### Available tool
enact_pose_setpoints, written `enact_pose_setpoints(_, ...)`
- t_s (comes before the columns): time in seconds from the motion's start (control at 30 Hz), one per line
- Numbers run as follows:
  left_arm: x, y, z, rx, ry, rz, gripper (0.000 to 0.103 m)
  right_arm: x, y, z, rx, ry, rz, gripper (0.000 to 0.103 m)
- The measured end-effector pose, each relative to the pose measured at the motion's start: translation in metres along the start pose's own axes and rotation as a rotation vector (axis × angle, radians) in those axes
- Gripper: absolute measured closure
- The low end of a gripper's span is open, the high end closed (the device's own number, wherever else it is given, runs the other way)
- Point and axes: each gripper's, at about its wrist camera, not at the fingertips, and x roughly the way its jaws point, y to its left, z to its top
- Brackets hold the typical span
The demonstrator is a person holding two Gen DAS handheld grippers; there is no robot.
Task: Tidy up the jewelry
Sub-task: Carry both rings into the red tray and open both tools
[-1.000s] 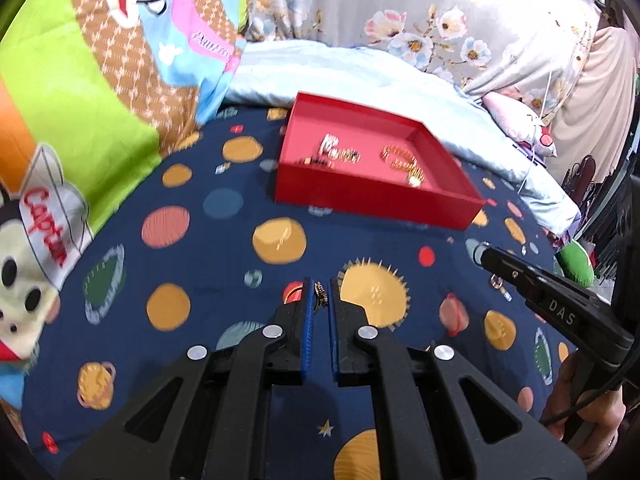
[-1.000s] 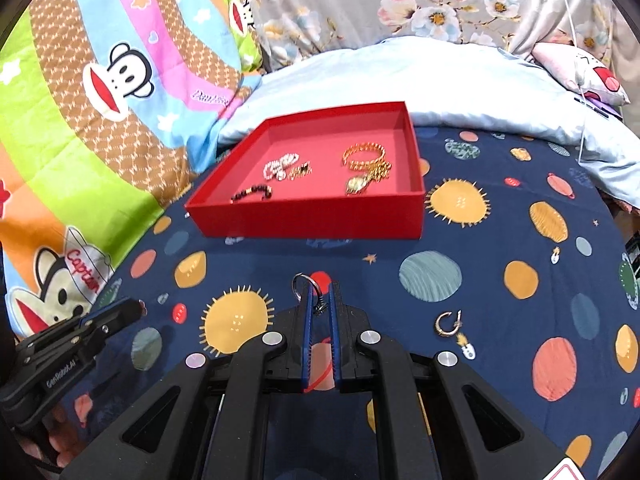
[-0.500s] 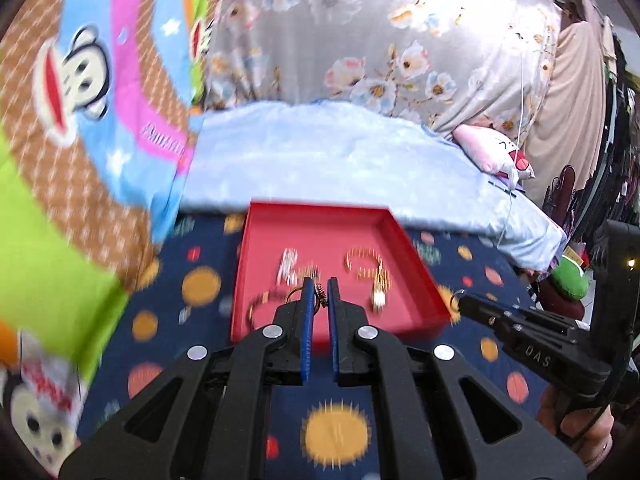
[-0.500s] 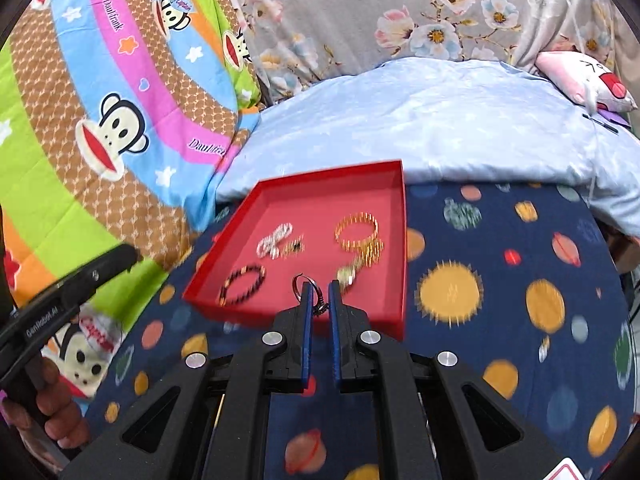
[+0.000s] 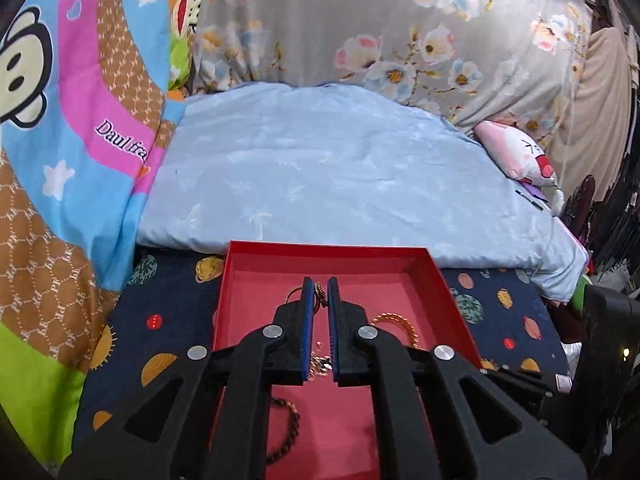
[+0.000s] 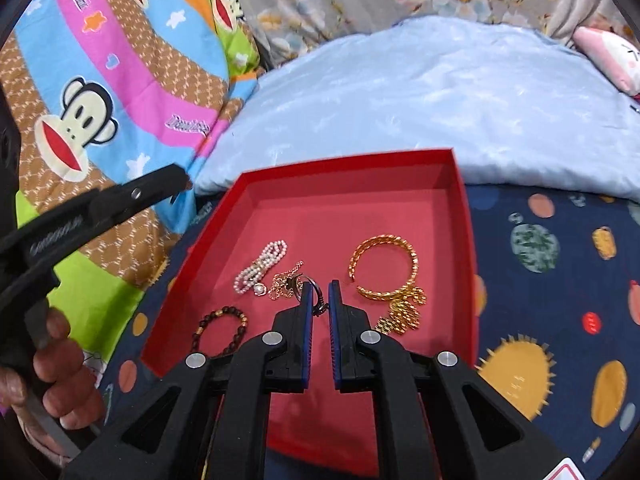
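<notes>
A red tray (image 5: 436,272) lies on the planet-print sheet; it also shows in the right wrist view (image 6: 468,248). My left gripper (image 5: 319,286) is over the tray, shut on a small gold earring (image 5: 320,290). My right gripper (image 6: 319,290) is over the tray too, shut on a silver hoop earring (image 6: 313,282). In the tray lie a pearl bracelet (image 6: 262,264), a thin gold chain (image 6: 285,280), a gold bangle (image 6: 384,264) and a dark bead bracelet (image 6: 220,326).
A light blue pillow (image 5: 320,168) lies just behind the tray. A colourful monkey-print blanket (image 6: 100,100) rises at the left. A pink plush toy (image 5: 516,156) sits at the back right. The left gripper's body (image 6: 80,220) shows at the left of the right wrist view.
Both grippers have lifted off the sheet and moved forward over the red tray, each still holding its earring. The tray now fills the lower middle of both views.
</notes>
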Motion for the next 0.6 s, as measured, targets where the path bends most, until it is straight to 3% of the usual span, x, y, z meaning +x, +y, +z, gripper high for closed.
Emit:
enact_pose_setpoints(0.3,0.039,0.023,0.003,-0.027,0.054,0.048,0.097,0.033,0.007,-0.001,-0.023,0.062,-0.024,0.095)
enact_pose_setpoints(0.5,0.036,0.035,0.005,-0.078,0.038,0.04,0.094,0.023,0.006,0.001,-0.025,0.003,-0.043,0.088)
enact_pose_setpoints(0.6,0.025,0.036,0.006,-0.09,0.021,0.033,0.086,0.008,0.005,0.0,-0.022,-0.036,-0.046,0.088)
